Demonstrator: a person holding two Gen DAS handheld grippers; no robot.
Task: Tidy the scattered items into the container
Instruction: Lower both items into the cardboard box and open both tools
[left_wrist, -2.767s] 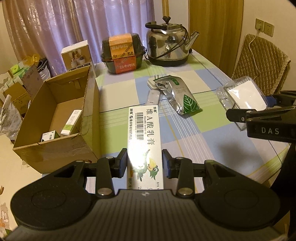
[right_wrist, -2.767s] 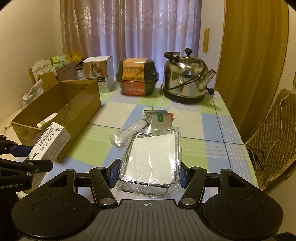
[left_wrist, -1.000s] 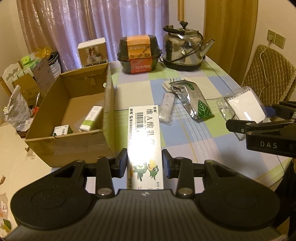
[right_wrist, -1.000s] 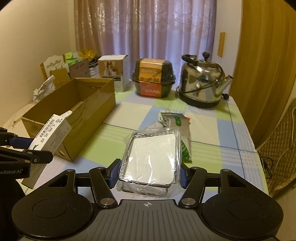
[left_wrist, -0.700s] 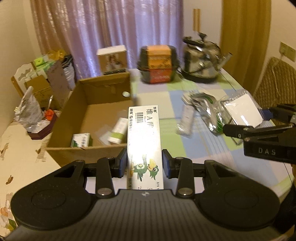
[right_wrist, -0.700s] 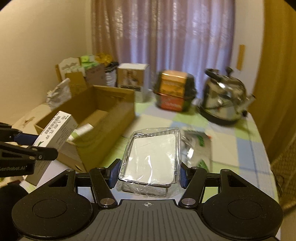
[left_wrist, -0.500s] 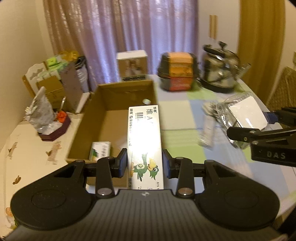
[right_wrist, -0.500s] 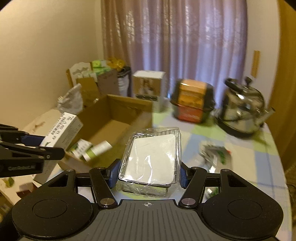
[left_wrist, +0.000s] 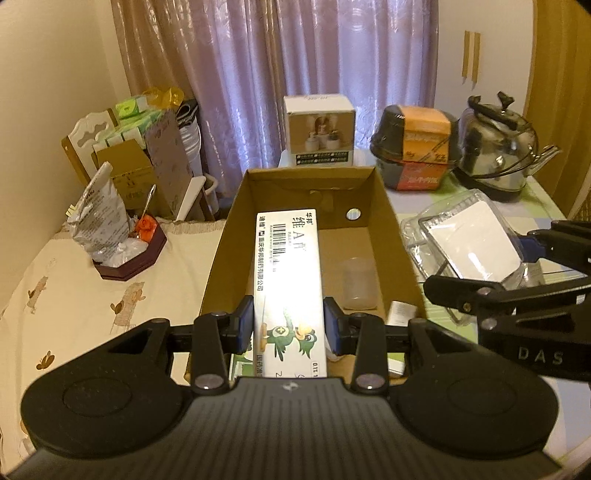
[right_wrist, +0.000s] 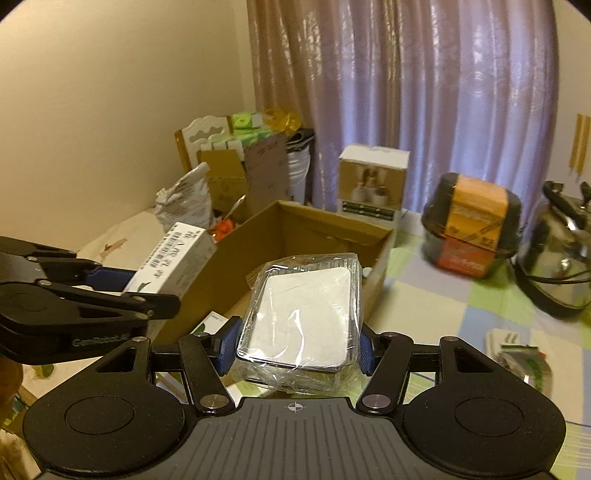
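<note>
My left gripper (left_wrist: 289, 324) is shut on a long white medicine box (left_wrist: 287, 273) with a barcode and a green cartoon bird, held over the near end of the open cardboard box (left_wrist: 400, 254). That medicine box (right_wrist: 173, 264) and the left gripper (right_wrist: 110, 291) also show at the left of the right wrist view. My right gripper (right_wrist: 294, 345) is shut on a clear plastic-wrapped case (right_wrist: 304, 314) with a white insert, held at the cardboard box's (right_wrist: 325, 218) right side. The same case (left_wrist: 471, 243) sits right of the box in the left wrist view. Inside the box lie a translucent cup (left_wrist: 357, 282) and small packets.
On the checked tablecloth (right_wrist: 436, 310) stand a steel kettle (left_wrist: 498, 147), a black and orange container (left_wrist: 417, 151) and a white carton (left_wrist: 319, 129). A foil pouch (right_wrist: 524, 360) lies at the right. Left of the box is a cloth-covered surface (left_wrist: 74, 295) with clutter.
Both grippers have swung left with their loads. The medicine box now hangs over the cardboard box, and the wrapped case has come up to the box's right wall.
</note>
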